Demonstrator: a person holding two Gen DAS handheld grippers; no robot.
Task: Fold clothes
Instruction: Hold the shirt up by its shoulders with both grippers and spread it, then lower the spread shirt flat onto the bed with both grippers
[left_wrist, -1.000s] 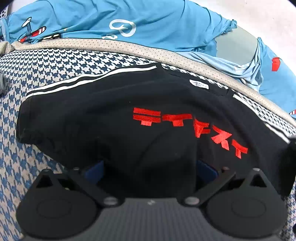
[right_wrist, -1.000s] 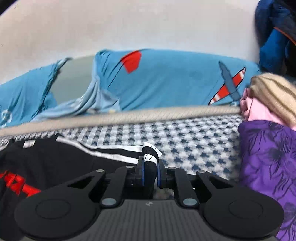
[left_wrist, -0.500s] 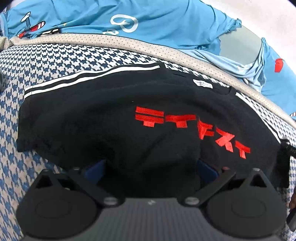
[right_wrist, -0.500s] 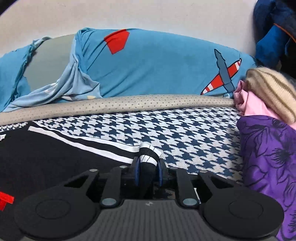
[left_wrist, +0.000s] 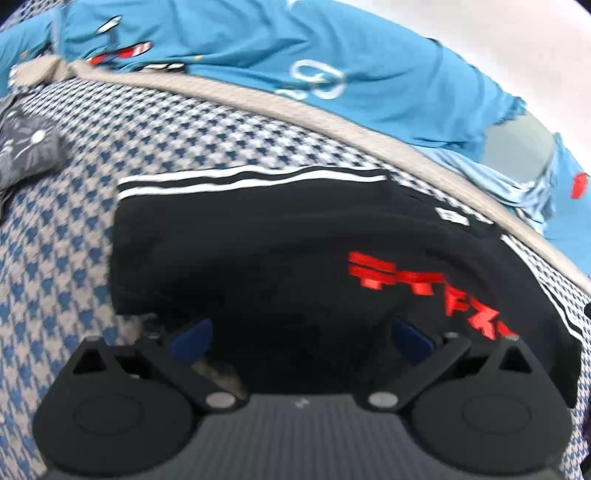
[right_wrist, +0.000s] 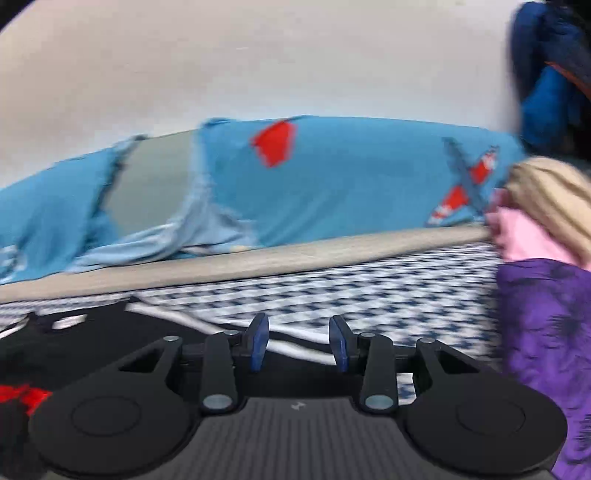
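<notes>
A bed covered in blue-and-white houndstooth fabric (left_wrist: 155, 155) fills both views, edged by a beige dotted border (right_wrist: 295, 254), with a plain pale wall (right_wrist: 258, 66) behind it.

In the left wrist view, nearest the lens, the left gripper (left_wrist: 301, 338) stands with its blue pads (left_wrist: 190, 336) wide apart at 8 and 4 o'clock. The black T-shirt (left_wrist: 277, 258) lies between and beyond them; the pads do not visibly press on the cloth, and its near hem is hidden by the gripper body. The shirt spreads flat from the centre out to 3 o'clock, with red lettering (left_wrist: 424, 291) at about 3 o'clock and white stripes (left_wrist: 251, 181) along its far edge. A grey patterned cloth (left_wrist: 26, 155) sits at 9 o'clock. Past the border lies a blue sheet with an aeroplane print (left_wrist: 332, 48), from 11 to 2 o'clock.

In the right wrist view, the right gripper (right_wrist: 299, 341) has just been opening; its blue pads now stand apart, with the shirt's striped sleeve edge (right_wrist: 291, 345) lying loose on the bed between them, gripped by neither. The shirt's body runs off toward 8 o'clock. At 3 to 4 o'clock a purple flowered garment (right_wrist: 543, 332) is heaped, with pink cloth (right_wrist: 524, 240) and a tan striped knit (right_wrist: 550, 192) behind it. Farther on, at 1 o'clock, dark blue clothing (right_wrist: 546, 81) hangs against the wall. Both views are blurred.
</notes>
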